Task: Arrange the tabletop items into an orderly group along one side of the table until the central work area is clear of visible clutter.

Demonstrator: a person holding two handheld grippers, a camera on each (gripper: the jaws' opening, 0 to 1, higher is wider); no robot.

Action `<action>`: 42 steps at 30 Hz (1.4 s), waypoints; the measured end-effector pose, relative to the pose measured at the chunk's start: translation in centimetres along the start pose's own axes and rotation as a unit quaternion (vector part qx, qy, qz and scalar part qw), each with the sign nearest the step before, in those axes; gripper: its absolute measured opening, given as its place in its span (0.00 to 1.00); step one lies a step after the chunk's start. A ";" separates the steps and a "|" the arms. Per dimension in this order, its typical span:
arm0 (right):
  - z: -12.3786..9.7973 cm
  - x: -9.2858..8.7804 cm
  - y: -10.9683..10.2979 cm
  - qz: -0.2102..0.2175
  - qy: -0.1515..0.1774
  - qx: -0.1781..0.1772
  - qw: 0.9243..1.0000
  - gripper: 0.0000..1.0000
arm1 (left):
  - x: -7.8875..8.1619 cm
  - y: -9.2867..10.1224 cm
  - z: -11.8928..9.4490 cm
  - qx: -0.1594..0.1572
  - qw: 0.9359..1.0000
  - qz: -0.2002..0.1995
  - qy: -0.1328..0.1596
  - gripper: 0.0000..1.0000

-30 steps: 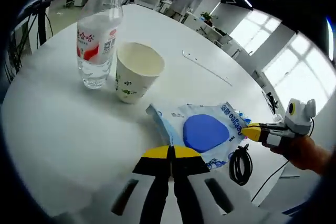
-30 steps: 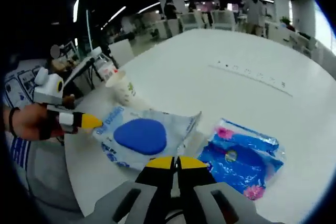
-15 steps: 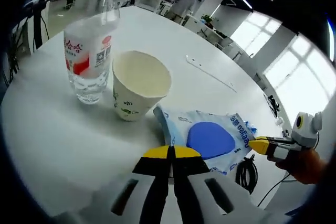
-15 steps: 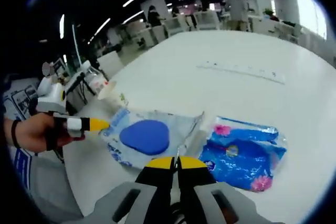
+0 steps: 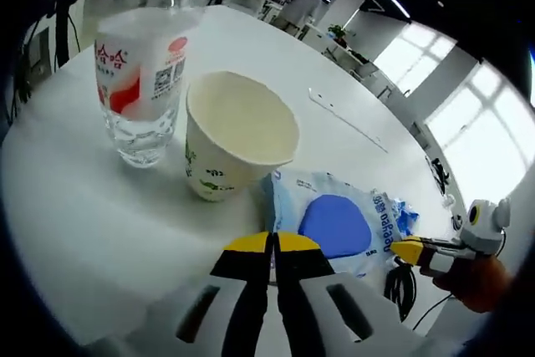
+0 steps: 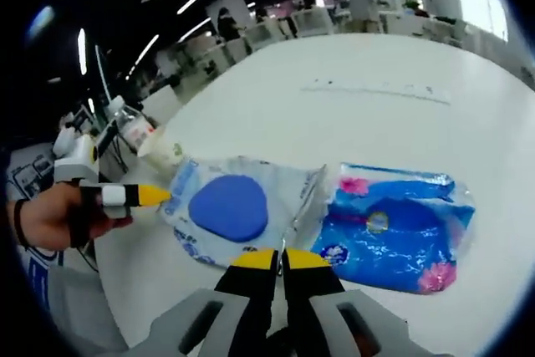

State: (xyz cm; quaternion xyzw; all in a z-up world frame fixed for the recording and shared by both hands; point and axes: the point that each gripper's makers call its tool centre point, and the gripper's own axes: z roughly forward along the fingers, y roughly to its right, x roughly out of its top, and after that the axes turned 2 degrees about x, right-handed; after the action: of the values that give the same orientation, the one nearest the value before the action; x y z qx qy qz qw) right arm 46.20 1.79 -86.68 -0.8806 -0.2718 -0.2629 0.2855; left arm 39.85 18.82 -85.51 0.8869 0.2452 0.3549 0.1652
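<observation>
We nudge the white wipes pack (image 5: pixel 338 225) toward the paper cup (image 5: pixel 234 144) and water bottle (image 5: pixel 142 81); both claws, left gripper (image 5: pixel 272 244) and right gripper (image 6: pixel 279 257), stay pinched together, holding nothing, so we push low and evenly.

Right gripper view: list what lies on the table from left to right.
Water bottle → paper cup → pale packet with the blue oval → bright blue packet. The left gripper reaches in from the left, its yellow tip at the pale packet's edge.

Bottle (image 5: pixel 140 73) top cut off.
</observation>
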 end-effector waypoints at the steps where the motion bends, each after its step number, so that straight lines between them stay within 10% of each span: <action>1: -0.1 0.0 -0.1 0.002 0.001 0.000 1.000 0.00 | 0.1 0.1 0.1 -0.001 1.000 -0.004 0.002 0.00; 42: 1.3 -0.3 0.2 0.062 0.004 0.004 0.998 0.09 | 2.5 -0.4 1.0 -0.027 0.992 -0.109 0.049 0.05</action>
State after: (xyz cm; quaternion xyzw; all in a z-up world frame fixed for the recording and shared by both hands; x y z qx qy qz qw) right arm 46.54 2.34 -87.81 -0.8936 -0.2169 -0.2470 0.3057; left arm 41.99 20.43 -85.03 0.8316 0.3388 0.3842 0.2146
